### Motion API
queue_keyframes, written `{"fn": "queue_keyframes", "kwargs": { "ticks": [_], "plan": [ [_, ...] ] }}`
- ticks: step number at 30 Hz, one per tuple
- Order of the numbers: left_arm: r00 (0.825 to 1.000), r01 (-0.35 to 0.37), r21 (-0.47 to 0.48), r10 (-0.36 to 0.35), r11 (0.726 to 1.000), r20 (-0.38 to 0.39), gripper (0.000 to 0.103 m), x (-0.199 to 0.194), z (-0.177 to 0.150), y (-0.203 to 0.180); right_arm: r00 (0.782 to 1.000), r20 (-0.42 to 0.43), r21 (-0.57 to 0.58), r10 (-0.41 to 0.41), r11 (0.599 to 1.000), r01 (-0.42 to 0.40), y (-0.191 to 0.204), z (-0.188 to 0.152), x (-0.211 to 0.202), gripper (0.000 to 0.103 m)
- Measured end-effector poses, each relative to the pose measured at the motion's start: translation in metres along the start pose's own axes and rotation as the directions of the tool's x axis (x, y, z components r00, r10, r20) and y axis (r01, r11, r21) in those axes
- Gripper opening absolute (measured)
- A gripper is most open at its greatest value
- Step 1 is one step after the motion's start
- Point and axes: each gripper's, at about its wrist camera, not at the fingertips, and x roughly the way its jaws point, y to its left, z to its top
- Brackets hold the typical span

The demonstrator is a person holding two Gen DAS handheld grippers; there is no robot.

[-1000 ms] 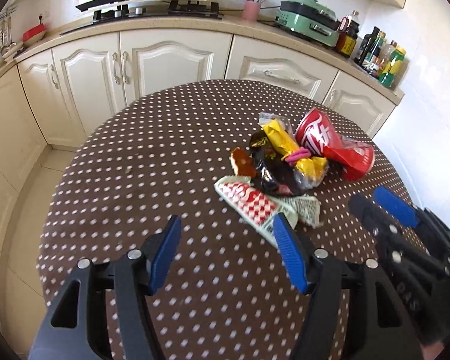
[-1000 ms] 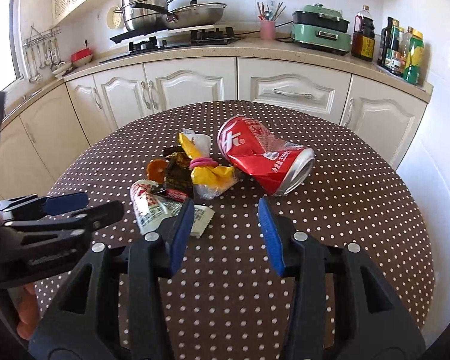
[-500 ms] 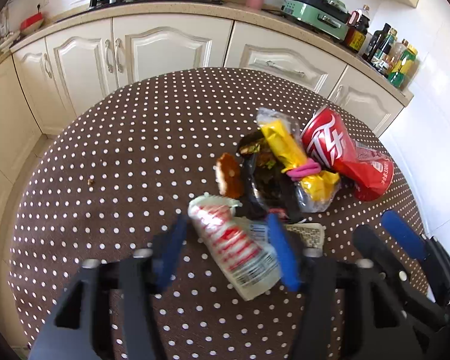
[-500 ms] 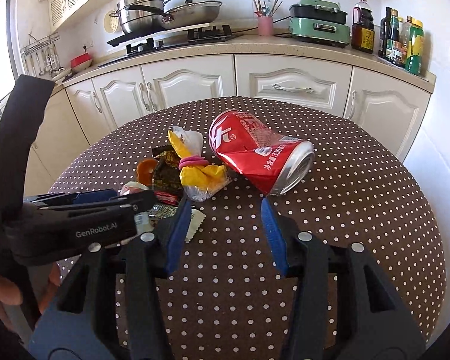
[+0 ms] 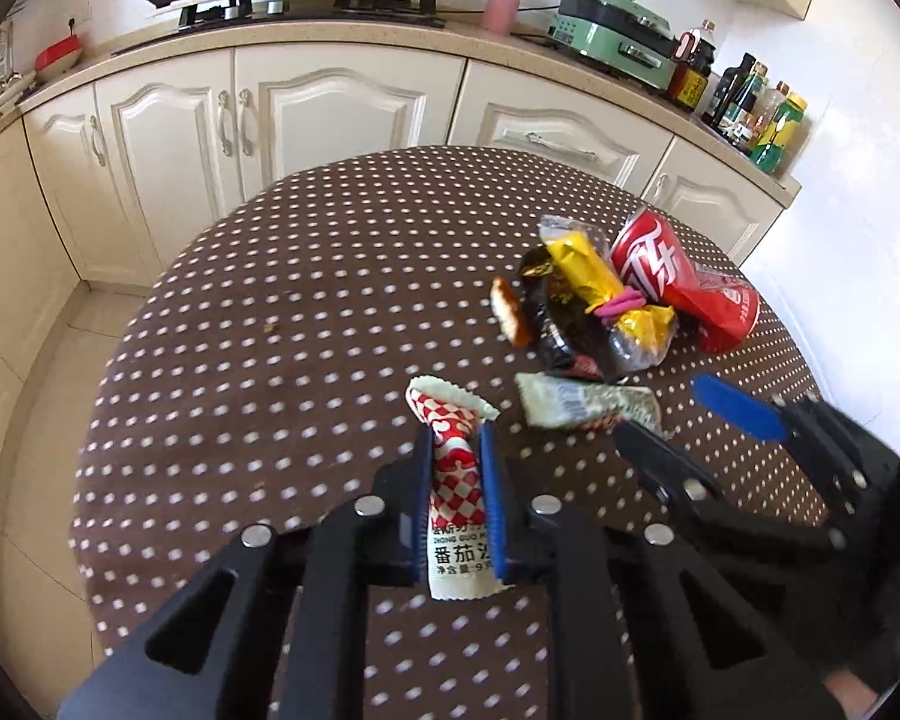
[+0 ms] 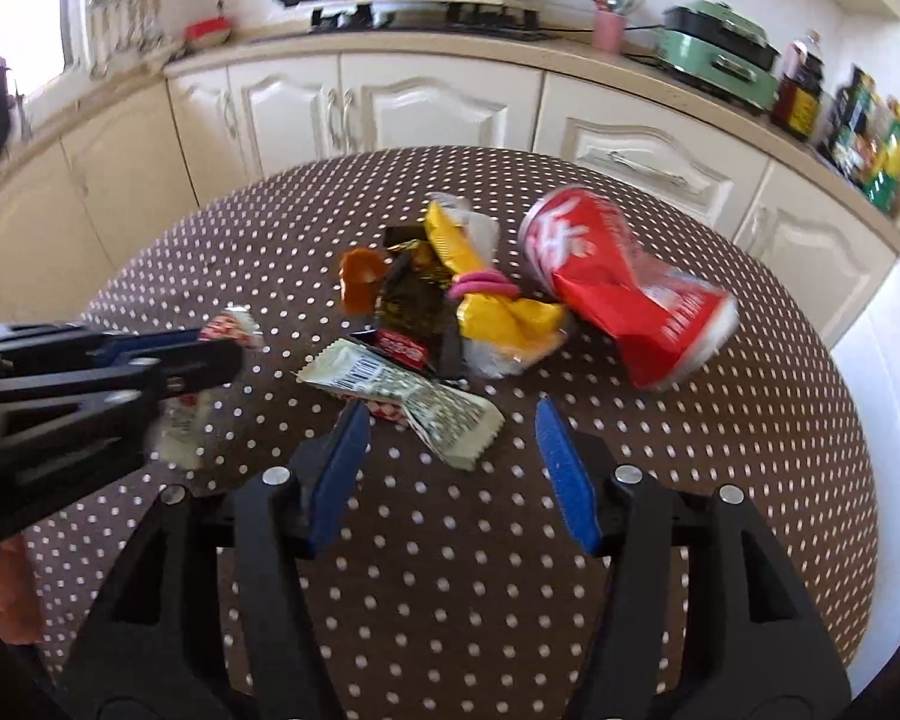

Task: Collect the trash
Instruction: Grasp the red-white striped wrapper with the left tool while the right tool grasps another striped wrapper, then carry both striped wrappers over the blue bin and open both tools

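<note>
My left gripper (image 5: 456, 450) is shut on a red-and-white checked wrapper (image 5: 453, 468) and holds it above the dotted table (image 5: 270, 396). It also shows at the left of the right wrist view (image 6: 210, 354). My right gripper (image 6: 450, 420) is open just in front of a greenish-white wrapper (image 6: 408, 399), which also shows in the left wrist view (image 5: 582, 408). Behind it lie a yellow wrapper with a pink band (image 6: 486, 294), a dark wrapper (image 6: 408, 300), an orange scrap (image 6: 360, 279) and a crushed red can (image 6: 624, 288).
The round table has a brown cloth with white dots; its edge drops off on all sides. Cream kitchen cabinets (image 5: 282, 114) run behind it, with a stove (image 5: 306, 0), a green appliance (image 5: 618, 39) and bottles (image 5: 756, 114) on the counter.
My left gripper has closed on the checked wrapper and lifted it away from the pile. My right gripper has moved closer to the greenish-white wrapper and stays open.
</note>
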Motion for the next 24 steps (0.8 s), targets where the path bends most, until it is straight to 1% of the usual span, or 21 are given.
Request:
{"fn": "queue_keyframes", "kwargs": {
  "ticks": [2,3,5,6,7,8,9,11,12,13,14,17,22,24],
  "plan": [
    [1.0,-0.004,-0.006,0.004,1.0,0.001,0.015,-0.005,-0.003,0.008,1.0,-0.029,-0.035,-0.002,0.999,0.0,0.008,0.005,0.011,0.058],
    [1.0,-0.006,-0.009,0.006,1.0,0.003,0.015,-0.008,-0.004,0.012,0.999,-0.043,-0.043,0.01,0.999,-0.012,0.01,0.006,0.017,0.058],
    [1.0,-0.004,-0.011,0.004,1.0,0.009,0.015,-0.015,-0.008,0.019,0.998,-0.061,-0.046,0.033,0.998,-0.035,0.014,0.007,0.023,0.058],
    [1.0,-0.002,-0.012,0.002,1.0,0.01,0.015,-0.018,-0.01,0.022,0.998,-0.063,-0.044,0.032,0.998,-0.035,0.015,0.008,0.025,0.057],
    [1.0,0.001,-0.013,-0.001,1.0,0.012,0.015,-0.021,-0.012,0.025,0.997,-0.065,-0.035,0.036,0.999,-0.039,0.016,0.008,0.025,0.049],
    [1.0,0.005,-0.011,-0.004,1.0,0.016,0.015,-0.026,-0.015,0.029,0.996,-0.07,-0.027,0.052,0.998,-0.054,0.017,0.007,0.024,0.034],
    [1.0,0.005,-0.01,-0.005,1.0,0.02,0.015,-0.029,-0.017,0.032,0.996,-0.07,-0.026,0.062,0.998,-0.064,0.02,0.007,0.023,0.029],
    [1.0,0.009,-0.013,-0.008,1.0,0.025,0.015,-0.037,-0.022,0.039,0.998,-0.059,-0.055,0.024,0.998,-0.027,0.03,0.005,0.019,0.025],
    [1.0,0.012,-0.016,-0.011,1.0,0.029,0.015,-0.041,-0.025,0.044,0.999,-0.051,-0.062,0.018,0.998,-0.021,0.035,0.003,0.015,0.024],
    [0.999,0.015,-0.02,-0.015,1.0,0.033,0.015,-0.045,-0.028,0.049,0.999,-0.043,-0.065,0.027,0.997,-0.03,0.04,0.001,0.011,0.017],
    [0.999,0.019,-0.022,-0.018,1.0,0.035,0.015,-0.049,-0.031,0.053,0.999,-0.029,-0.071,0.034,0.997,-0.036,0.045,-0.001,0.006,0.014],
    [0.998,0.026,-0.03,-0.024,0.999,0.052,0.015,-0.064,-0.039,0.069,0.999,-0.008,-0.076,0.053,0.996,-0.053,0.062,-0.005,-0.009,0.01],
    [0.996,0.039,-0.065,-0.034,0.997,0.079,0.015,-0.088,-0.052,0.099,0.997,0.023,-0.1,0.069,0.993,-0.067,0.098,-0.004,-0.029,0.008],
    [0.995,0.042,-0.079,-0.035,0.996,0.091,0.015,-0.099,-0.06,0.115,0.995,0.026,-0.105,0.1,0.99,-0.097,0.114,-0.002,-0.035,0.008]
  ]
}}
